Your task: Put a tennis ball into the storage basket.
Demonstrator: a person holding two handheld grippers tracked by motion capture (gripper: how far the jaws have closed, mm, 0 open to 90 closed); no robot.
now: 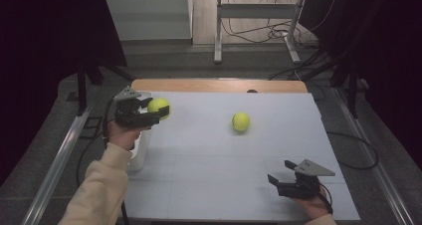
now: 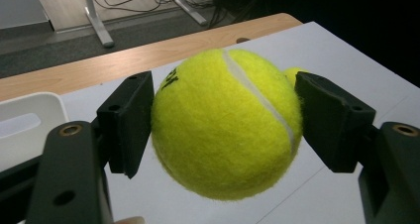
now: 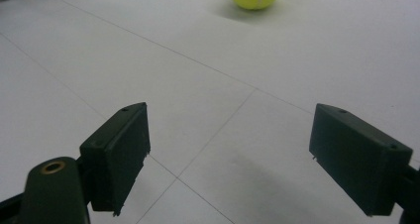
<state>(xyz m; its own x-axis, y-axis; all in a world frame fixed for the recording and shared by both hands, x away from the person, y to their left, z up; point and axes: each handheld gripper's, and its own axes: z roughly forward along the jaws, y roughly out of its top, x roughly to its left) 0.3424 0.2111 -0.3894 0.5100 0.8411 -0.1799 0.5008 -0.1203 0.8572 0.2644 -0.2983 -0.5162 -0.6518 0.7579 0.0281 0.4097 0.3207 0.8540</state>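
Left gripper view puts a tennis ball (image 2: 225,122) between the pads of the left claw (image 2: 225,130), pinched on both sides and lifted above the worktop (image 2: 346,55). Beyond it, another ball (image 1: 241,121) lies well ahead of the right claw (image 3: 230,154), which stands spread with nothing between its jaws.

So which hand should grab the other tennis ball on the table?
Right. Its tongs are open and empty, aimed at the loose tennis ball on the white table. The left tongs are already shut on a held tennis ball.
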